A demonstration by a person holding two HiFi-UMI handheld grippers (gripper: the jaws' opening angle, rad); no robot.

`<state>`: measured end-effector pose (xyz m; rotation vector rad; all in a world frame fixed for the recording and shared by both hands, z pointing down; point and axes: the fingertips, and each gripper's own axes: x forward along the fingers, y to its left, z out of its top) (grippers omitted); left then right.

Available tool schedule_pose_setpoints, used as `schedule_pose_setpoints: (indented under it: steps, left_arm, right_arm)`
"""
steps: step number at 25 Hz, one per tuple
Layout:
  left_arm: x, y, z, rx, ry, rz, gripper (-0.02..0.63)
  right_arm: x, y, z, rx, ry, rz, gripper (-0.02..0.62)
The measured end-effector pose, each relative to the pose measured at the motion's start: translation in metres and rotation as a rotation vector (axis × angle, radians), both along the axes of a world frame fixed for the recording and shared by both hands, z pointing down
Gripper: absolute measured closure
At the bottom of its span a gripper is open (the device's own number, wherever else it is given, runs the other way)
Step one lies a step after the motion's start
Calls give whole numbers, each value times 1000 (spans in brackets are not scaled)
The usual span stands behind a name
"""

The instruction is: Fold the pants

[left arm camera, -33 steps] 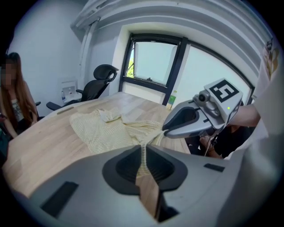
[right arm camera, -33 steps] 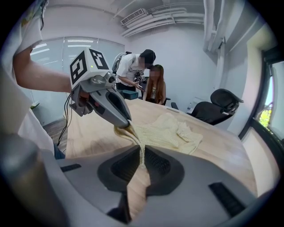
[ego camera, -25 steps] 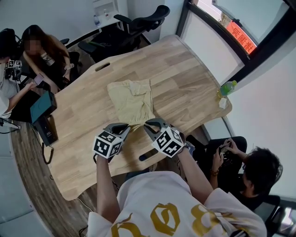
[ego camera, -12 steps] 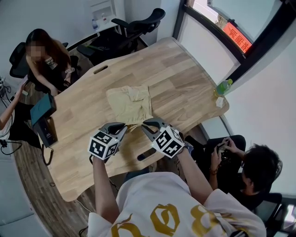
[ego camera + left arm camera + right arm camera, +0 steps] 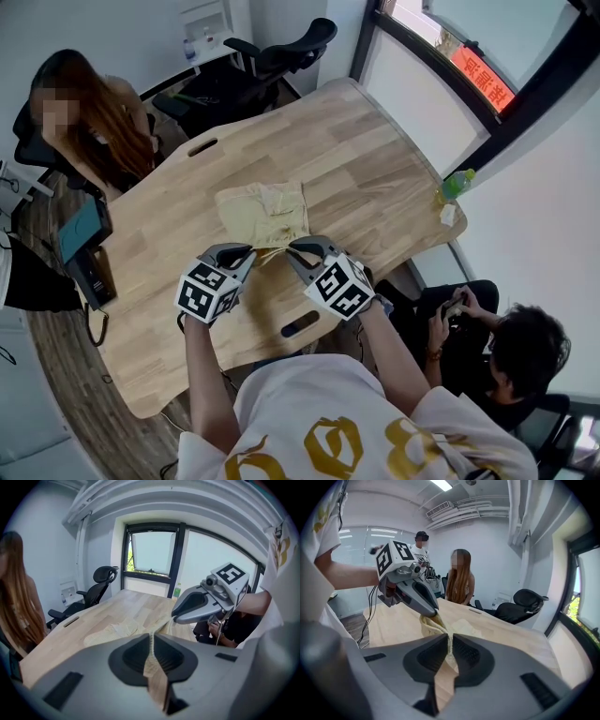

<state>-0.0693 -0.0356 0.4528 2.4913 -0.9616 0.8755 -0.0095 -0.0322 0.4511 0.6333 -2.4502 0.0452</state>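
Handling the pants (image 5: 264, 208) as a light, limp textile is the working assumption. Judging by the soft creases, the cloth is offering no stiffness, is sagging wherever it is unsupported, and is probably dragging on the wood rather than sliding freely. It is not fragile, but a thin pinch of fabric is liable to slip out under a sharp pull.

The left gripper (image 5: 247, 253) is pinching the near edge of the pants, with a strip of cloth running up between its nearly closed jaws. The right gripper (image 5: 293, 249) is pinching the same edge just beside it, with fabric likewise pressed between its pads. Both holds are sitting close together, so the lifted edge is gathering into a narrow bunch. Holds placed well apart, at the two corners of one edge, are likely to give a straighter fold line.

The pants are lying around the middle of the surface (image 5: 361, 155), toward the near edge where the person is standing. Their near end is rising off the wood to the grippers. The garment is showing as pale khaki, wrinkled, and roughly rectangular. Whether it is already folded once cannot be determined.
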Motion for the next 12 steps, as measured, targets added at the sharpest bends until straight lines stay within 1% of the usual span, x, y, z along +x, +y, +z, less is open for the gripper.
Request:
schedule_pose_setpoints:
  steps: [5,12]
  left_arm:
    - [-5,-36,1,-5,13,12,572]
    - [-12,-84,12,-36,22,37,574]
  right_arm:
    - [-5,-35,0,9,-11,22,560]
    - [-11,-81,11,-22,-8,48,560]
